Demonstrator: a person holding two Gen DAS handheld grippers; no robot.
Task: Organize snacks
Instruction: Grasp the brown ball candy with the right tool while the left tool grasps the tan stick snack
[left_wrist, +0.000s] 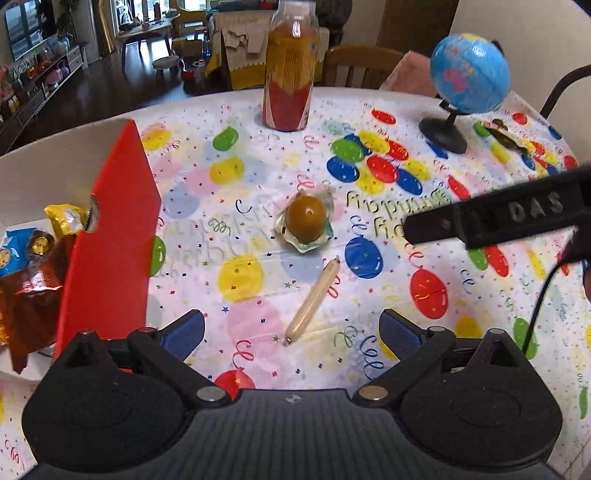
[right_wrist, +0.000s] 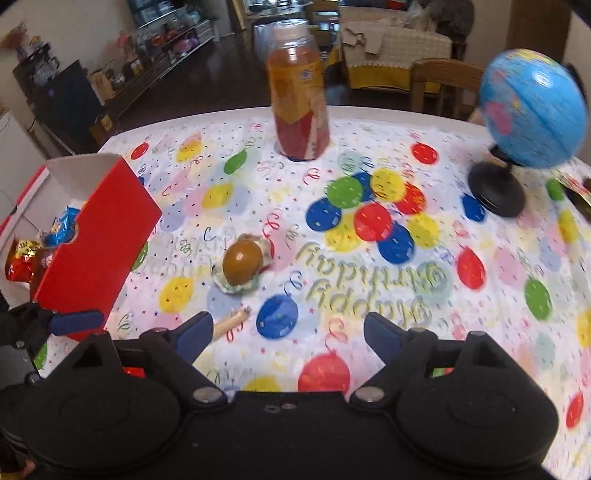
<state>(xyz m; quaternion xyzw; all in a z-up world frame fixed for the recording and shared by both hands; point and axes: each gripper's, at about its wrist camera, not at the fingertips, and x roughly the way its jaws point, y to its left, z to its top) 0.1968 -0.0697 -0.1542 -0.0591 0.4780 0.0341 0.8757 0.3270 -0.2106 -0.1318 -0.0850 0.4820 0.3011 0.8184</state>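
I judge the job part done. The red box (left_wrist: 110, 236) at the left of the table already holds several wrapped snacks (left_wrist: 33, 258), blue, gold and dark red packets piled inside it. Two snacks are left out on the balloon tablecloth (left_wrist: 424, 295): a wrapped brown egg (left_wrist: 306, 221) near the middle, and a thin sausage stick (left_wrist: 314, 299) just nearer to me than the egg, lying on a slant.

My left gripper (left_wrist: 291, 332) has its jaws wide apart with nothing between the pads; the sausage stick lies on the cloth in the gap ahead of it, not touched. My right gripper (right_wrist: 288, 332) is also apart and empty, with the end of the stick showing just beside its left finger (right_wrist: 195, 330).

The tall drink bottle (left_wrist: 290, 66) at the far edge and the globe (left_wrist: 469, 74) at the far right stand apart from the box (whether the bottle counts as a snack I cannot say). A dark packet (left_wrist: 506, 138) lies at the far right beyond the globe's stand; I would guess it belongs in the box too.
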